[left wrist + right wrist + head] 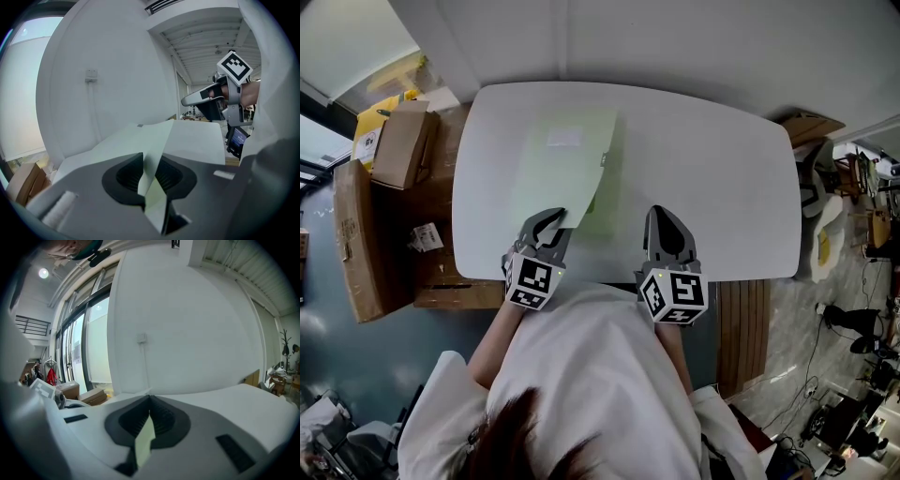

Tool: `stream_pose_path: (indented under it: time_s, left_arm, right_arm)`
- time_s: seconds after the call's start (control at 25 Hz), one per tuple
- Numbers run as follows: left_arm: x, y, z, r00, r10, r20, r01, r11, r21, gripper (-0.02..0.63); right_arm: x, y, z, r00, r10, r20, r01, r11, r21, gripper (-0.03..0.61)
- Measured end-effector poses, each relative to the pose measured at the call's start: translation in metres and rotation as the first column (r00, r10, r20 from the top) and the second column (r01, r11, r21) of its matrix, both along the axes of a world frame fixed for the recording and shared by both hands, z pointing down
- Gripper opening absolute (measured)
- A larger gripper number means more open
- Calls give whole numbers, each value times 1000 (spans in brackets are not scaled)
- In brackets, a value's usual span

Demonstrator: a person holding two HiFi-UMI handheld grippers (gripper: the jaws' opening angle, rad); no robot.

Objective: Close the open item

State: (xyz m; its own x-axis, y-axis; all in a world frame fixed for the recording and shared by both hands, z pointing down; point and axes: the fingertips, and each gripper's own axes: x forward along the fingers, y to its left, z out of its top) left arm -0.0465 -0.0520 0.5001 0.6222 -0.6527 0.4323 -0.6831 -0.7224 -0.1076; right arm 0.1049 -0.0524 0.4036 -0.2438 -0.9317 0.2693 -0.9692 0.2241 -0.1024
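A pale green folder (pixel 562 159) lies on the white table (pixel 722 187), its lighter top cover sitting askew over a greener sheet (pixel 602 202). My left gripper (pixel 551 223) is at the cover's near corner. In the left gripper view the cover (pixel 157 140) runs edge-on between the jaws (pixel 151 159), which stand a little apart and do not press it. My right gripper (pixel 666 217) rests on the table just right of the folder, apart from it. Its jaws (pixel 150 398) meet at the tips with nothing from the table between them.
Cardboard boxes (pixel 394 145) and a low wooden unit (pixel 431 253) stand left of the table. A chair (pixel 811 192) and clutter sit off its right end. The person's white-clad body (pixel 581 375) is at the table's near edge. A white wall rises behind.
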Motion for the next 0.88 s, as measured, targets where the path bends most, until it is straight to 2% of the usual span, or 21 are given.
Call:
stream_pose_path:
  time_s: [0.88]
  left_arm:
    - [6,0,8,1000,29,5,-29,999,-38,77]
  right_arm:
    - [-1,-1,3,1000,3,2,-3,1000,-6,5]
